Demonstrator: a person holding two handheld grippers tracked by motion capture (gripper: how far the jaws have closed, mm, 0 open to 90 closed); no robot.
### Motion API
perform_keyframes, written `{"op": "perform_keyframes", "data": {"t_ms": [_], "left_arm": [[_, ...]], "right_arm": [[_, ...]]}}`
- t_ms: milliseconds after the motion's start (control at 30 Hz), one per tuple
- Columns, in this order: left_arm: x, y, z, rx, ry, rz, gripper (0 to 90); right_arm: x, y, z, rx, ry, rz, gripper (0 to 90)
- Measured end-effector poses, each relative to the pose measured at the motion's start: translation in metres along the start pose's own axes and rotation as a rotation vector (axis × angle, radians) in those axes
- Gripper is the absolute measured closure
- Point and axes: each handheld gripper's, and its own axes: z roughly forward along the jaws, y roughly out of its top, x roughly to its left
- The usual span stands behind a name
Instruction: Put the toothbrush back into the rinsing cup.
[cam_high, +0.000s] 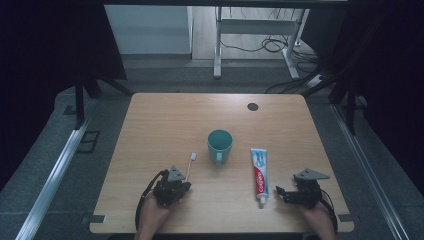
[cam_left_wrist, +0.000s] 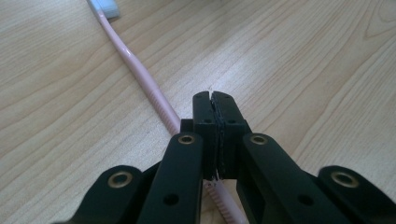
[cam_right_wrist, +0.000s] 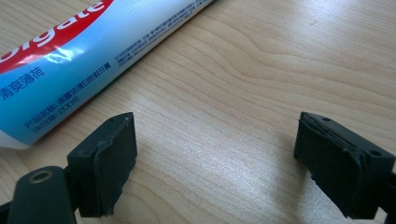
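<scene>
A pink toothbrush with a white head lies on the wooden table, left of a teal cup. My left gripper sits over the handle's near end. In the left gripper view its jaws are pressed together with nothing between them, and the toothbrush runs underneath, just to their left. A red, white and blue toothpaste tube lies right of the cup, cap toward me. My right gripper stands open beside the tube, with bare wood between its pads.
A dark round grommet sits near the table's far edge. Beyond the table there is grey floor, a metal frame with cables, and dark curtains on both sides. The table's near edge lies just under both hands.
</scene>
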Motion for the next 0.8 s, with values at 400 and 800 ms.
{"op": "perform_keyframes", "data": {"t_ms": [400,800], "left_arm": [[0.004,-0.004,-0.001,0.016,0.020,-0.015,88.7],[0.016,-0.009,-0.008,0.009,0.038,-0.055,88.3]], "right_arm": [[0.000,0.000,0.000,-0.001,0.000,-0.001,12.7],[0.000,0.000,0.000,0.000,0.000,0.000,12.7]]}}
